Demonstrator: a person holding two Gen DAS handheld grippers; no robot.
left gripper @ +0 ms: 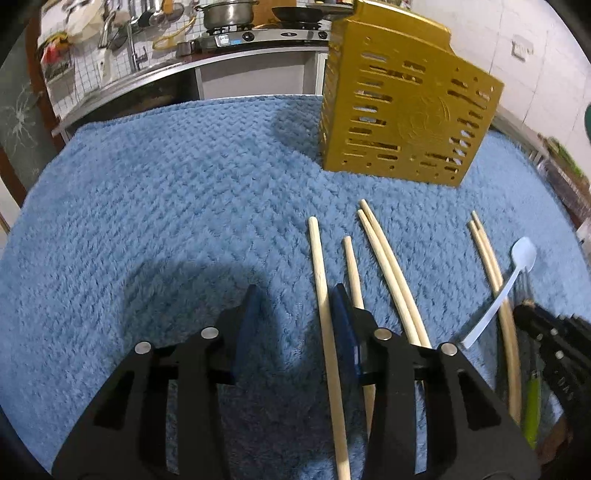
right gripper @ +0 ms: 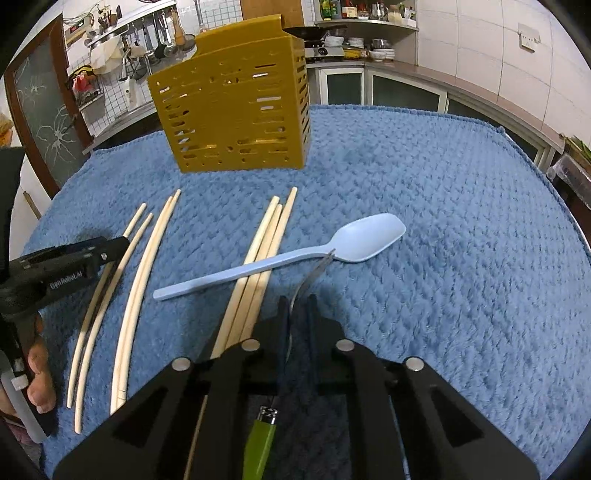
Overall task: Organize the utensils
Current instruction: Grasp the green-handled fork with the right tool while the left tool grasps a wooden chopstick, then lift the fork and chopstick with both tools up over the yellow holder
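A gold slotted utensil holder (left gripper: 402,110) stands upright on the blue towel (left gripper: 184,221); it also shows in the right wrist view (right gripper: 232,110). Several wooden chopsticks (left gripper: 319,288) lie on the towel; they also show in the right wrist view (right gripper: 140,280). A pale blue plastic spoon (right gripper: 295,254) lies across some chopsticks. My left gripper (left gripper: 295,306) is open, with one chopstick between its fingers. My right gripper (right gripper: 299,302) is shut on a green-handled metal fork (right gripper: 262,439), whose tines touch the spoon. The right gripper (left gripper: 524,308) also shows at the edge of the left wrist view.
Kitchen counters with a stove (left gripper: 258,33), pots and hanging tools run behind the table. Cabinets (right gripper: 406,92) and shelves with jars stand at the back right. The towel reaches the table's edges.
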